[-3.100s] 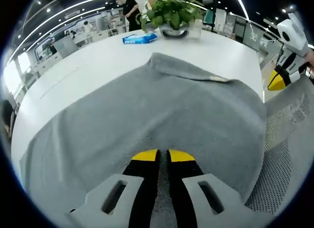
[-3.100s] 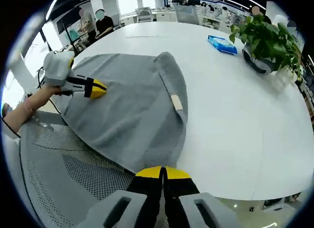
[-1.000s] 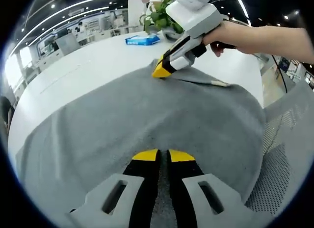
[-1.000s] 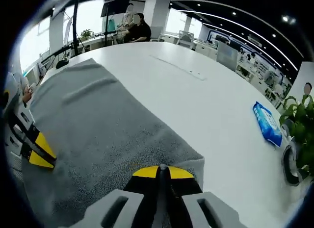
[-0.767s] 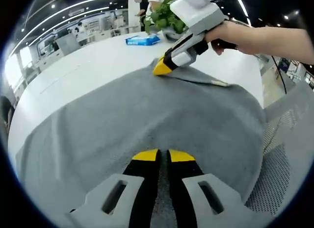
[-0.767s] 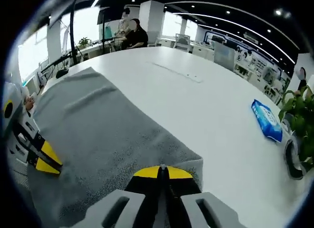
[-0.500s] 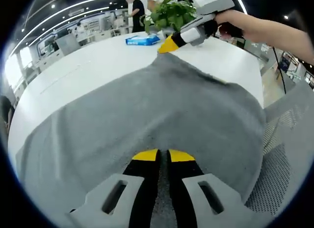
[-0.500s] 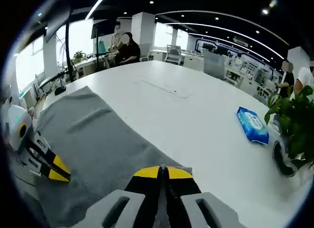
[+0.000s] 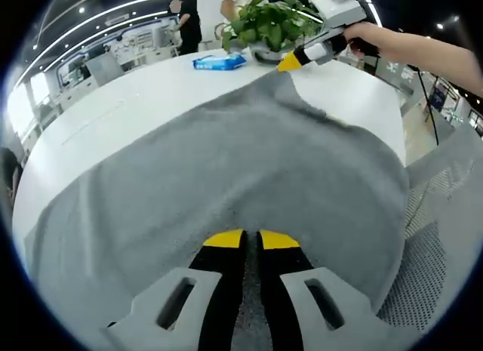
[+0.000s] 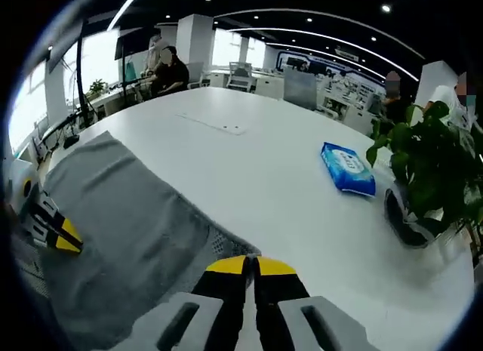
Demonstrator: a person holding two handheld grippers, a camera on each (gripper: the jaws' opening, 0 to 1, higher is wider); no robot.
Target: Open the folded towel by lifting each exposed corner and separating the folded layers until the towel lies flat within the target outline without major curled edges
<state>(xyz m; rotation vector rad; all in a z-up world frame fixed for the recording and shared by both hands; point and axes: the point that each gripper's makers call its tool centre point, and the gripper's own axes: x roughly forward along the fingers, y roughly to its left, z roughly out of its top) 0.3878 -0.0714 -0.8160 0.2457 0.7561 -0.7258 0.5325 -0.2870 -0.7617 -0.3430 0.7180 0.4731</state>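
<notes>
1. No brand, label or writing can be read: the blue packet (image 9: 216,61) on the white table (image 9: 113,102) has print on its face, too small to make out in either view.
2. In the left gripper view, the left gripper (image 9: 250,241) sits low in the middle with its yellow-tipped jaws nearly together, pinching the near edge of the grey towel (image 9: 226,170) between them (only a narrow dark slit shows between the tips).
3. The towel spreads from those jaws across the table, its near right part hanging over the table edge toward a mesh chair (image 9: 430,253).
4. Further right and up in the same view, the right gripper (image 9: 289,63) is held by a hand (image 9: 362,40); its yellow tips meet on the towel's far corner, which is raised off the table in a peak just in front of the plant (image 9: 268,19).
5. In the right gripper view, the left gripper (image 10: 64,236) shows at the far left, its tips on the towel's edge.
6. The towel (image 10: 121,230) runs from there to the centre, where the right gripper (image 10: 249,266) has its jaws pressed together on the corner of the cloth.
7. To the right lie the packet (image 10: 347,168) and then the plant (image 10: 426,162) in its dark pot, both on the table (image 10: 249,155), apart from the towel.
</notes>
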